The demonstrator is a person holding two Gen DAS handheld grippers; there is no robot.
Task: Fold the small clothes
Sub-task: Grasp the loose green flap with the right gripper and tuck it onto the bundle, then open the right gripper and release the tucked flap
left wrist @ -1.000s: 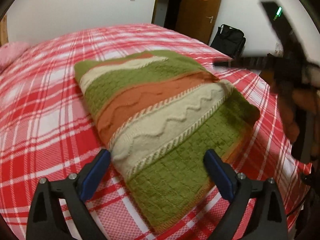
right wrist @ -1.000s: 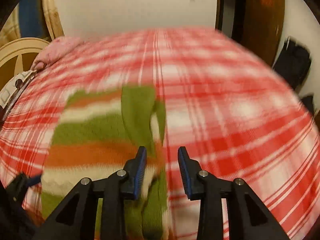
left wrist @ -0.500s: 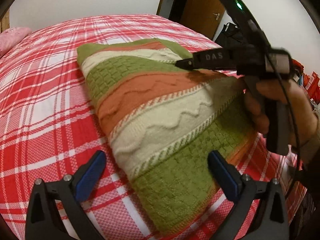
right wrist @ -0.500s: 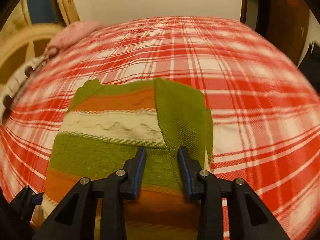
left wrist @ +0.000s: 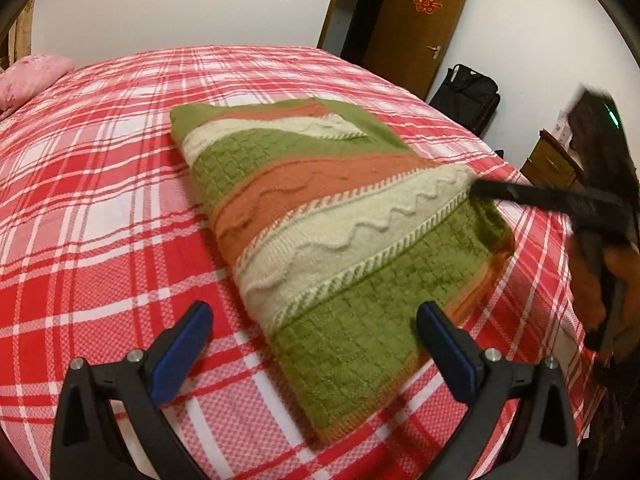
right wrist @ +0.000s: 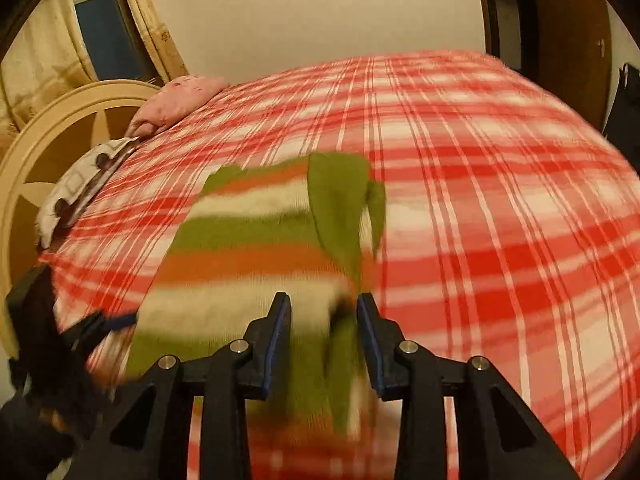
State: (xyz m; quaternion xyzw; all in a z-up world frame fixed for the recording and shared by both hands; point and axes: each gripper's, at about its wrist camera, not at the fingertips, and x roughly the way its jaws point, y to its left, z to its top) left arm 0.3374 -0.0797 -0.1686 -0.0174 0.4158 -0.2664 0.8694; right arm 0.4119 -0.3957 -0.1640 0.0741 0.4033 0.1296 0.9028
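Bedroom, white walls, brown door point(left wrist: 416, 28) standing at far right. Red plaid bedspread point(left wrist: 100, 208) covering bed, pink pillow point(left wrist: 30, 80) lying at far left. Folded striped sweater point(left wrist: 340, 232) lying flat mid-bed, green, orange, cream bands. Left gripper point(left wrist: 312, 344) hovering over sweater's near end, jaws gaping wide, gripping nothing. Right gripper point(right wrist: 324, 336) hanging above sweater's right edge, jaws partly parted, pads not pinching knit; view blurring. Hand point(left wrist: 612, 280) holding it at right.

A pink pillow point(left wrist: 34, 80) lies on the red plaid bedspread point(left wrist: 100, 200) — beyond it, a brown door point(left wrist: 416, 28).
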